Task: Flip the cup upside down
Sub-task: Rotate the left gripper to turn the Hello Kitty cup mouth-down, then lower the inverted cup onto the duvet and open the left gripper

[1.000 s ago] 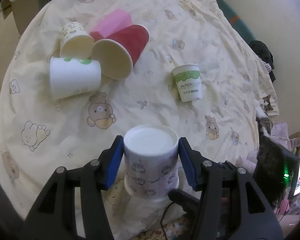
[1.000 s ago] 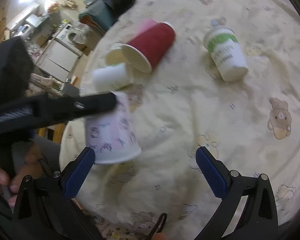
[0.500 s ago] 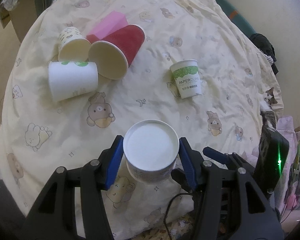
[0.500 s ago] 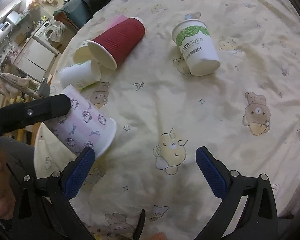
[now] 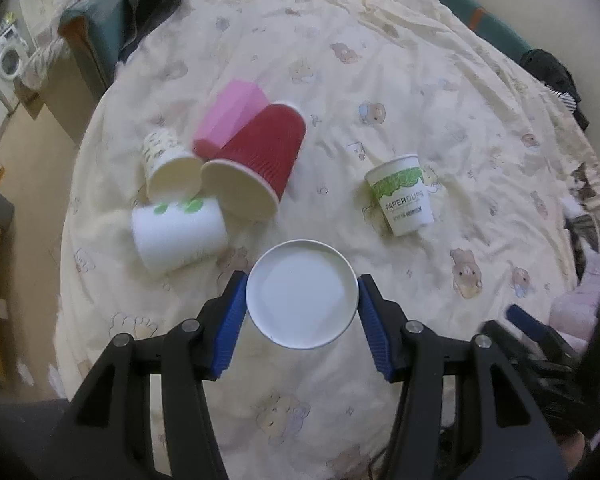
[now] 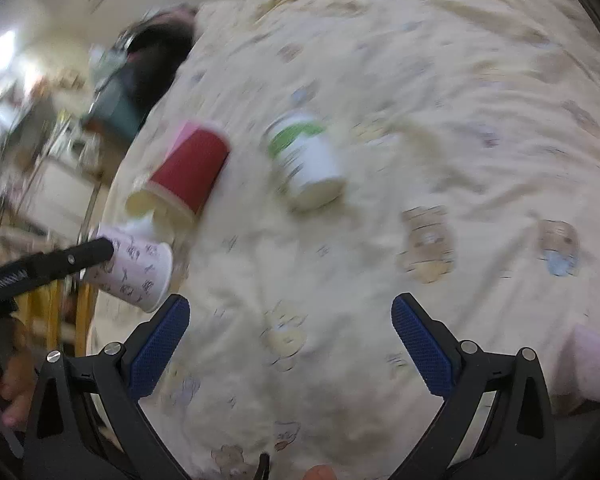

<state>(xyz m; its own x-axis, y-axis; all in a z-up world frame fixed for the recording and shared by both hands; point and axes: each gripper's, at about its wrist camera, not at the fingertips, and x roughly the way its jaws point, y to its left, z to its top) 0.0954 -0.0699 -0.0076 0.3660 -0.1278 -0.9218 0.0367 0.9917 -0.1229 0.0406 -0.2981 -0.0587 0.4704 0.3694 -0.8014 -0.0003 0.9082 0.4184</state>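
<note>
My left gripper (image 5: 302, 312) is shut on a white paper cup with a small pattern (image 5: 302, 294). I hold it in the air above the bedspread, with its flat white bottom facing the left wrist camera. In the right wrist view the same cup (image 6: 138, 270) lies on its side in the left gripper's black fingers (image 6: 88, 254), mouth toward the bed's middle. My right gripper (image 6: 288, 338) is open and empty, low over the bedspread to the right of the cup.
A cream bedspread with bear prints (image 5: 380, 80) covers the bed. On it lie a red ribbed cup (image 5: 256, 168), a pink cup (image 5: 230, 114), a small patterned cup (image 5: 168, 164) and a white cup (image 5: 178, 238), all on their sides. A green-banded paper cup (image 5: 402, 194) stands upside down at right.
My left gripper has tipped the held cup forward, so its bottom now faces the camera, and carried it toward the other cups. My right gripper has swung, blurring its view.
</note>
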